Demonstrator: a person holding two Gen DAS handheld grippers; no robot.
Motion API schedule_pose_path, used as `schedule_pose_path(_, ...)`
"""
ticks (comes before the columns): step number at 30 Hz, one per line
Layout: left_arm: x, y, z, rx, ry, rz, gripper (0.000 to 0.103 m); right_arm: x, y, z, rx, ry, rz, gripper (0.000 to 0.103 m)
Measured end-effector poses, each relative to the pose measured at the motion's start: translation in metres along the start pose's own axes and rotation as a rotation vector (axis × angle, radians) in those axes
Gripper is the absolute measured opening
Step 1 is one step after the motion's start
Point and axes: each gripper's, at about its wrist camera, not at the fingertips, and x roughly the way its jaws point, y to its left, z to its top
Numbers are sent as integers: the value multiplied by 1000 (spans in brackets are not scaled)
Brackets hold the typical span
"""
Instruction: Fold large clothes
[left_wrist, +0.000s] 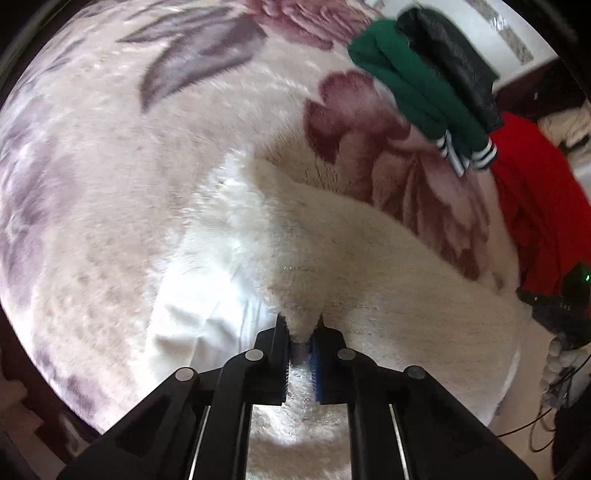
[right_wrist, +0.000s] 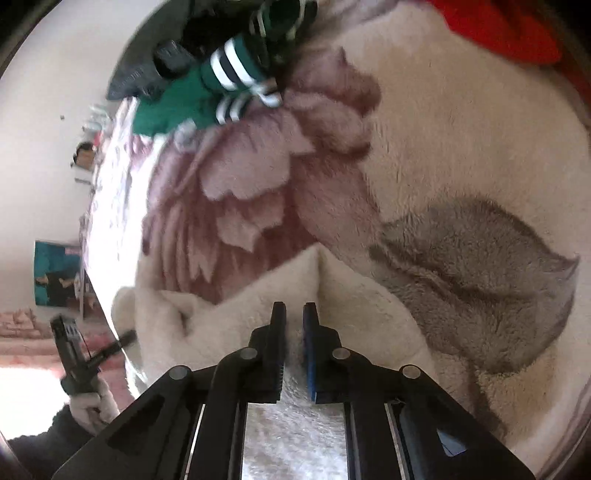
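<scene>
Both tongs, left gripper (left_wrist: 301, 325) and right gripper (right_wrist: 294, 314), pinch the cream fleece garment (left_wrist: 369, 258), which spreads toward twelve o'clock.

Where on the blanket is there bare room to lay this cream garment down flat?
Free: the wide stretch of floral blanket left of the cream garment, up to the grey leaf print. Also free: the blanket around the grey leaf in the right wrist view. Crowded: the far corner, with the green garment, black garment and red garment.

left wrist: close, steeply down on blanket (left_wrist: 110, 184) | right wrist: same, sharing green garment (right_wrist: 173, 103)
</scene>
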Motion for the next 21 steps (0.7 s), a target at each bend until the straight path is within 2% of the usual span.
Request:
schedule_pose_path(2,-18,8,-4,-30,-30,-23,7,-15,5,4,11,-55,1,5)
schedule_pose_path(3,-24,13,-6,-42,-37,-21,7,-22,8,8,14,-85,-1,0)
schedule_pose_path(5,-27,23,-8,-68,-24,-33,7,-35,8,21,26,-148,-22,0)
schedule_pose_path(6,-25,26,-10,-78,-17,-39,7,-35,6,27,42,-151,-9,0)
schedule_pose_path(8,-17,31,-11,-87,19,-30,7,-28,-1,41,68,-101,28,0)
schedule_pose_path(9,-12,32,-11,-94,59,-63,9,-19,-3,46,78,-33,67,0)
schedule_pose_path(11,-10,34,-9,-113,113,-61,13,-5,-3,47,77,76,74,1)
schedule_pose_path(13,-14,33,-7,-122,146,-44,26,4,4,39,16,170,68,13)
schedule_pose_path(15,-21,32,-2,-132,173,14,38,7,8,30,-16,191,69,83)
schedule_pose_path(16,-25,33,0,-137,182,15,44,8,8,26,-18,203,87,92)
schedule_pose_path(18,-30,32,6,-140,172,-14,50,16,9,18,-20,244,109,93)
schedule_pose_path(20,-28,30,14,-140,161,-50,55,32,9,10,-38,307,59,93)
schedule_pose_path(21,-24,29,17,-138,163,-54,55,37,10,7,-52,301,31,80)
